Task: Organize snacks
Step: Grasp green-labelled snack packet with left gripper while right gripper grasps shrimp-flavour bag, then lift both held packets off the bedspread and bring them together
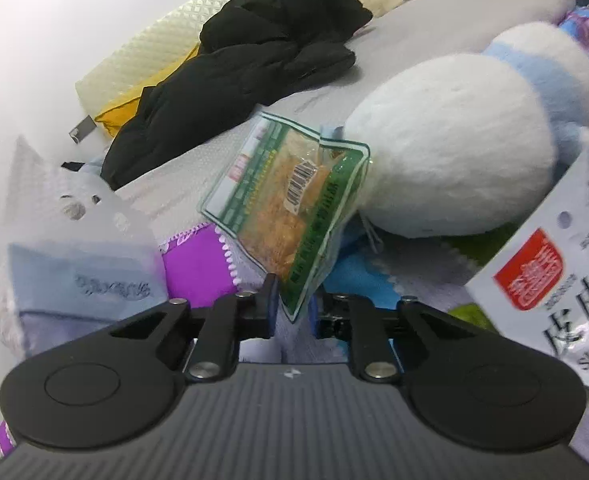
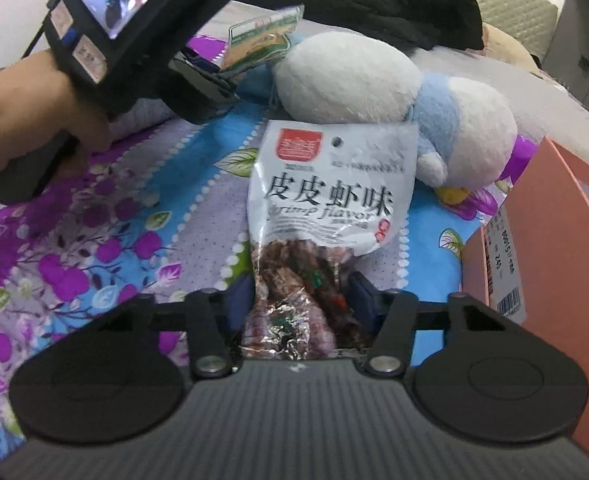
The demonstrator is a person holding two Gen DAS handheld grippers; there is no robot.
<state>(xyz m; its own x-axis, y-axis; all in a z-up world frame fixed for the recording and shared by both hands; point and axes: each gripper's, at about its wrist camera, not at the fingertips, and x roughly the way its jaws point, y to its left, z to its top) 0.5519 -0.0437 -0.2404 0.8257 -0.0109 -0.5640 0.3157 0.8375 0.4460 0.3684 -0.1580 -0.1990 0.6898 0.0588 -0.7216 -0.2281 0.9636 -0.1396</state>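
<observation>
Surface: a bed with a floral sheet point(image 2: 94, 248) in purple and blue; further back a grey cover point(image 1: 222, 148).
Room: white wall at the left, quilted headboard point(image 1: 198, 28) behind.
Clutter: black clothes point(image 1: 254, 60), a white-and-blue plush toy point(image 1: 454, 144).
Edge: a pink box point(image 2: 566, 248) stands at the right, just beside the right gripper.
Left gripper point(image 1: 292, 306): closed narrow on the corner of the green snack packet point(image 1: 286, 196), held above the sheet.
Right gripper point(image 2: 300, 294): clamps the lower part of the shrimp flavor bag point(image 2: 330, 196), in front of the plush toy.
</observation>
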